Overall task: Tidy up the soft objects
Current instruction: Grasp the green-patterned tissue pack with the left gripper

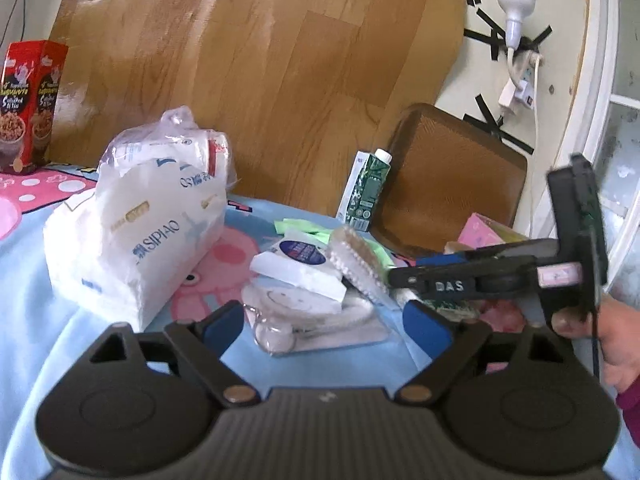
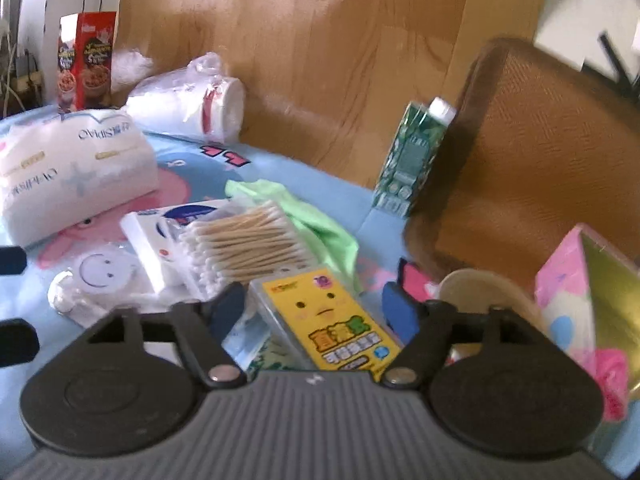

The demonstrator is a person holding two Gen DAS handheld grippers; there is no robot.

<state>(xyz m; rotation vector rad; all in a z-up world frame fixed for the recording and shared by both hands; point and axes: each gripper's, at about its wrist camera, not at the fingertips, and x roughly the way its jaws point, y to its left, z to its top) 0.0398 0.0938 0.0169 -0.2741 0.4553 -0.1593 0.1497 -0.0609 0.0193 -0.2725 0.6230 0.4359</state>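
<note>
My left gripper (image 1: 328,330) stands open just above a clear packet with a smiley face (image 1: 280,308) on the blue cartoon sheet (image 1: 48,300). Behind that packet lie a white wipes pack (image 1: 300,264) and a bundle of cotton swabs (image 1: 356,264). A big white tissue pack (image 1: 132,248) sits to the left, with a bagged cotton roll (image 1: 172,148) behind it. My right gripper (image 2: 314,312) is open around a yellow packet (image 2: 332,320), and its pads do not visibly press on it. A green cloth (image 2: 316,220) lies past the swabs (image 2: 240,240).
A green carton (image 2: 412,160) stands against a brown woven tray (image 2: 532,160) that leans on the wooden board. A pink box (image 2: 580,280) and a tan cup (image 2: 480,292) crowd the right side. A red cereal box (image 1: 30,104) stands far left. A hand (image 1: 616,344) holds the right tool.
</note>
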